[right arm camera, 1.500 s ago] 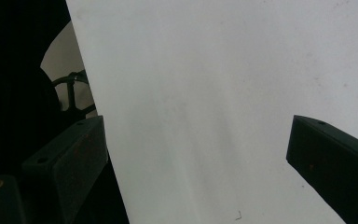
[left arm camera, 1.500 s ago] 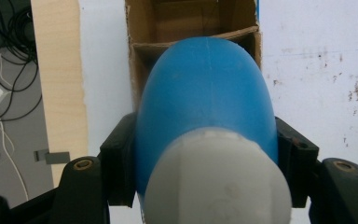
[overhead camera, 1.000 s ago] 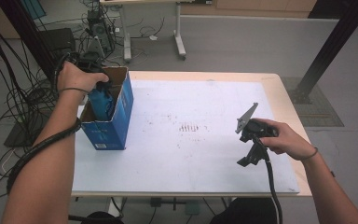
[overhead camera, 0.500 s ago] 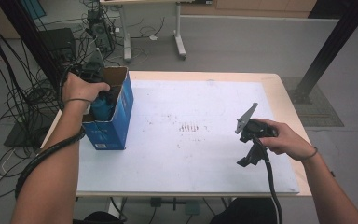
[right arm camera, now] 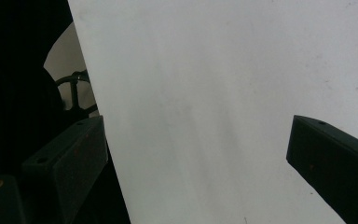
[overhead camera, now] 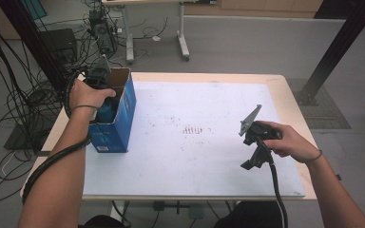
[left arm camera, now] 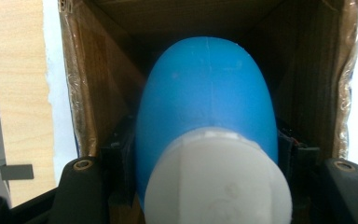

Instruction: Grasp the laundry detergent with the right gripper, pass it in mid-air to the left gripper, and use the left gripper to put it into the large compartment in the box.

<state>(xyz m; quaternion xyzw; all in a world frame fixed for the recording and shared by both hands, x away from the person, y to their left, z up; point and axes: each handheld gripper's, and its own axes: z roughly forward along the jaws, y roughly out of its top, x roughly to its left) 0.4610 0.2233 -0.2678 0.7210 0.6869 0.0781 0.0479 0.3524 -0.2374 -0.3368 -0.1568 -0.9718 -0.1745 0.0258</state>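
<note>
An open blue cardboard box (overhead camera: 120, 127) stands at the left edge of the white table (overhead camera: 195, 175). My left gripper (left arm camera: 209, 161) reaches down into the box (left arm camera: 98, 93) and is shut on a blue bottle (left arm camera: 205, 98) with a white cap (left arm camera: 216, 179); its black jaws press on both sides of the bottle. From the high view the bottle (overhead camera: 107, 112) shows just inside the box top, under the left hand (overhead camera: 88, 94). My right gripper (overhead camera: 250, 163) is held low over the table's front right, open, with bare white tabletop (right arm camera: 205, 93) between its jaws (right arm camera: 196, 154).
Tangled cables (overhead camera: 9, 109) and a black case (overhead camera: 59, 40) lie on the floor to the left. A desk's white legs (overhead camera: 183, 33) stand behind the table. A black post (overhead camera: 337, 47) rises at the back right. The table's front edge (overhead camera: 195, 194) runs near the right gripper.
The left hand has tipped over the box and the blue bottle sits slightly lower in it. The right gripper has stayed where it was.
</note>
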